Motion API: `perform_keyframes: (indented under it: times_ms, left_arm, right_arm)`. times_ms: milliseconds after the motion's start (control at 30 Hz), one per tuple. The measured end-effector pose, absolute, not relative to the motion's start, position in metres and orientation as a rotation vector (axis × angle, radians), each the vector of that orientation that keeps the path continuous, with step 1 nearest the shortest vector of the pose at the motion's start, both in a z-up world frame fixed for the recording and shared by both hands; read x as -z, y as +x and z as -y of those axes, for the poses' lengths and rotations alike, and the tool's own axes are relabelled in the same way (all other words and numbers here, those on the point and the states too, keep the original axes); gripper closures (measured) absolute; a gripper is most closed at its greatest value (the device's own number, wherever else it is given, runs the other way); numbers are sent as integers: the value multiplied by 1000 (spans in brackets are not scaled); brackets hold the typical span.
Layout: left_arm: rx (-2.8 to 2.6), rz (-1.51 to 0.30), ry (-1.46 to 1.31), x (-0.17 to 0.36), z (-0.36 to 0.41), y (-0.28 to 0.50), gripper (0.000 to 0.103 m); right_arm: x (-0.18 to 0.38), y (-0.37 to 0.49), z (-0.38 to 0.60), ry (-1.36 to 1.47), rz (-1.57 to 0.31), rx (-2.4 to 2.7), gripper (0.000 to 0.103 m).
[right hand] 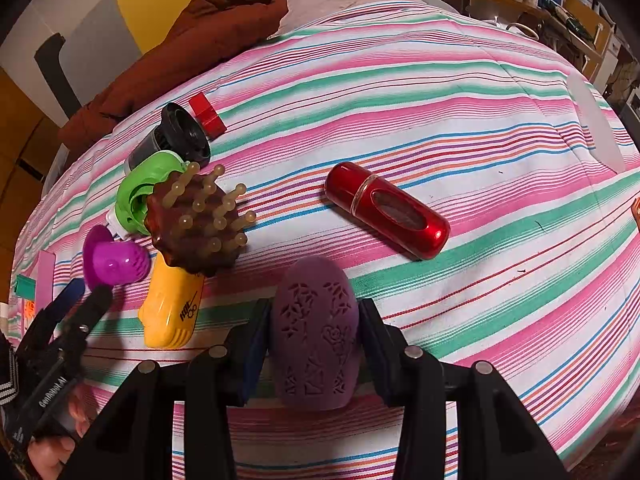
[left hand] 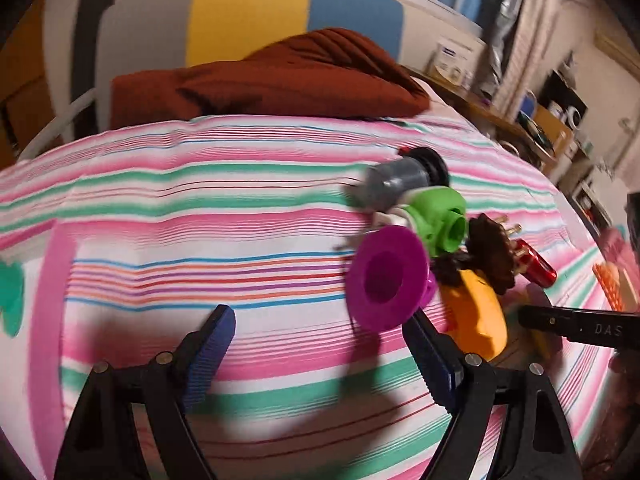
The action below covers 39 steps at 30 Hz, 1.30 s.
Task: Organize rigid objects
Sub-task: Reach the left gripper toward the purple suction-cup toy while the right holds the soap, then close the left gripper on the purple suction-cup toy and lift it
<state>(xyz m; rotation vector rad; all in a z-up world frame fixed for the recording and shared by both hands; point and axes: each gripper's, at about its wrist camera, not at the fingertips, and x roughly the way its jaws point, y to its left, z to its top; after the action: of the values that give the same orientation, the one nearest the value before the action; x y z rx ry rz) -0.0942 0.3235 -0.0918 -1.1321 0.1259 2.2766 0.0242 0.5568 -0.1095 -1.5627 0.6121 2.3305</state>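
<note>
Our right gripper point(right hand: 314, 340) is clenched on the purple egg point(right hand: 314, 332), both pads flat against its sides, holding it just above the striped sheet point(right hand: 460, 128) near the pile; we judge it is meant to join that group. Our left gripper point(left hand: 320, 344) is released and holds nothing, its right finger just beside the purple funnel point(left hand: 386, 278). The cluster lies to the left: orange toy point(right hand: 172, 308), brown brush point(right hand: 198, 224), green piece point(right hand: 138, 196), grey cylinder point(right hand: 176, 138), red block point(right hand: 208, 116). The red case point(right hand: 386, 210) lies apart to the right. The orange toy and brush crowd the spot ahead of the egg.
</note>
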Motion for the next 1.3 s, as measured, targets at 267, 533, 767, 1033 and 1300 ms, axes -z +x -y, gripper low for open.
perform_keyframes:
  times_ms: [267, 533, 767, 1033, 1300]
  left_arm:
    - [-2234, -182, -1027, 74, -342, -83, 17]
    - [-2246, -94, -1107, 68, -333, -111, 36]
    - [-2377, 200, -1220, 69, -272, -143, 32]
    - [-2414, 260, -1244, 70, -247, -131, 28]
    - [-2410, -102, -1070, 65, -289, -103, 12]
  right_arm:
    - [115, 17, -557, -1565, -601, -2329, 59]
    - [113, 21, -555, -1567, -574, -2333, 59]
    - [112, 25, -555, -1569, -564, -2333, 59]
    - [112, 25, -555, -1572, -552, -2332, 59]
    - [109, 24, -549, -1571, -540, -2332, 59]
